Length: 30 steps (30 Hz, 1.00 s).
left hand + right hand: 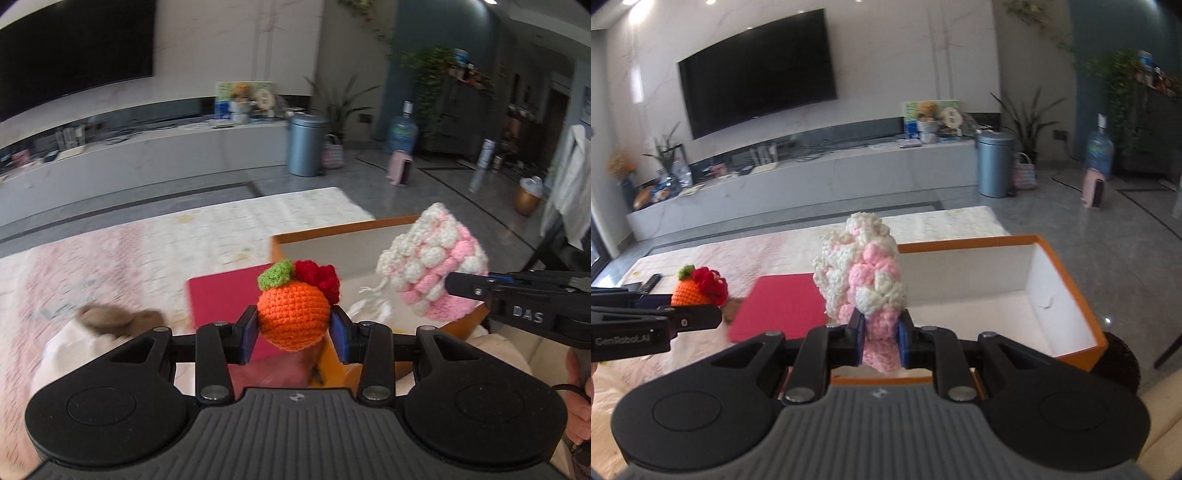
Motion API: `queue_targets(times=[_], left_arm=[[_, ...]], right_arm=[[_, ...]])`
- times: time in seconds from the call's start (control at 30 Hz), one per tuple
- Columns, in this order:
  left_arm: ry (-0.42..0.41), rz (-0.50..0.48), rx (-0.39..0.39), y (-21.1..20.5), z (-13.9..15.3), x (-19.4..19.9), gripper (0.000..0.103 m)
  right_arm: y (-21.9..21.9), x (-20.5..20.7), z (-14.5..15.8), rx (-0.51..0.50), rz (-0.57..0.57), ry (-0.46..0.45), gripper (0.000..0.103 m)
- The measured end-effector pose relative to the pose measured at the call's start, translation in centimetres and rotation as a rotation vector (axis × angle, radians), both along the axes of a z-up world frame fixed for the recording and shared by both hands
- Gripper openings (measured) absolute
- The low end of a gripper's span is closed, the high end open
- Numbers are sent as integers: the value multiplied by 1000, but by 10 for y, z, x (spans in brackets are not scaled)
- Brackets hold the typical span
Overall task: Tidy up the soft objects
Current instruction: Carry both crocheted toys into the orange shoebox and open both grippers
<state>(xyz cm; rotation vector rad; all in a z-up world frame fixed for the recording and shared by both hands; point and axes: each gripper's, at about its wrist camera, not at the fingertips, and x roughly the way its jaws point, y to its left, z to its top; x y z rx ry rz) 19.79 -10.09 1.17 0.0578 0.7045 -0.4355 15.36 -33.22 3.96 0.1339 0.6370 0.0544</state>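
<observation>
Two tools are up in the air, each carrying a crocheted piece. Starting at the left, the left tool (pixel 293 334) stands about half spread, its blue pads (pixel 250 334) pressed on either flank of an orange crochet fruit (pixel 293 314) with a green leaf and a red ruffle on top. The fruit sits above the pads, clear of the surface below. In the right wrist view that same tool (pixel 696 320) enters from nine o'clock, the fruit (pixel 690 291) riding on its tip. Behind the fruit, toward twelve o'clock, lies a flat red mat (pixel 221 299) on a pale pink patterned cloth (pixel 110 258). At eight o'clock in the left wrist view a blurred brown soft thing (pixel 118 319) lies on the cloth.

Further right, the right tool (pixel 881 345) is nearly pressed together, pinching the pink lower end of a pink-and-white knitted piece (pixel 864 280), which rises upright above the pads. From the left wrist view this tool (pixel 469 288) reaches in from three o'clock with the knitted piece (pixel 432 258) at its tip. An orange-edged box (pixel 1075 295) with a white inside stands open at two o'clock, just beyond the knitted piece.
</observation>
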Motion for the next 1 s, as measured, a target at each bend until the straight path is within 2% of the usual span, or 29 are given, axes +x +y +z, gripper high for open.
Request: queue_targets(times=[0.13,0.3,0.5,0.67,1.0], left_arm=[[7,-89,38,-36,-9,33,46],[5,-157,137,-70,-28,65,46],[37,-172,225,-90,-58,87,46],[42,-172,268,-99,-67,93,46],[51,-172,323,-107,-79,94,47]], right_arm=[[-19,28,-9,-17,-29,36,16],[-27,62,-26,-56,-29,85,16],[-33,96,-55,-110,-20,161,17],[-36,115,-79,-129,-19,225,18],[-29,121,-91,-188,-19,257,20]])
